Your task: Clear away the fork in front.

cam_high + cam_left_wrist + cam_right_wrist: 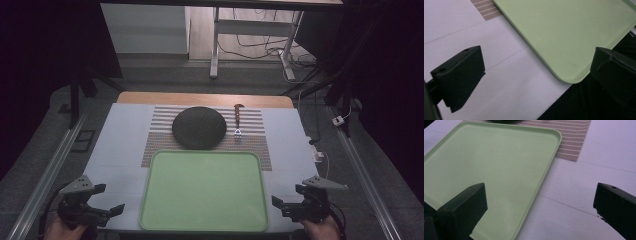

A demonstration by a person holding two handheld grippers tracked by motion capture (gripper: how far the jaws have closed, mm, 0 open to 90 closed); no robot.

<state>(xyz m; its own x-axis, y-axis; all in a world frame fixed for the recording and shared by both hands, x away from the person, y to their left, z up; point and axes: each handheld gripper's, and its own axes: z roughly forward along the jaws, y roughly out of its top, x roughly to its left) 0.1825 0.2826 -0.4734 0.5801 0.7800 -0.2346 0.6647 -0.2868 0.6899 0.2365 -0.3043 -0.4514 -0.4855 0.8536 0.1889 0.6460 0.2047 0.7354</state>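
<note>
Left claw: the left claw (109,201) hovers by the near left corner of the green tray (204,191), jaws wide apart, nothing between them.
Right claw: the right claw (284,204) sits at the near right edge of the tray, jaws likewise spread and empty.
Tray: lies flat on the bench (120,145), its far edge overlapping the striped mat (250,142); its bare inside holds nothing. In the left gripper view its near corner (571,77) hangs just past the bench edge, between the two jaws.
Other things: a dark round plate (198,127) rests on the mat beyond the tray, with a small brown-handled tool (238,120) just beside it on the right — too small to tell what kind.
Step in hand: judging by the claws flanking it, the tray is about to be taken by both sides.
Doing it well: bring each claw in level with the rim, one jaw over and one under — close both together so the tray does not skew.
Risk: a one-sided pinch could tilt the tray or drag the mat and plate along with it.
</note>
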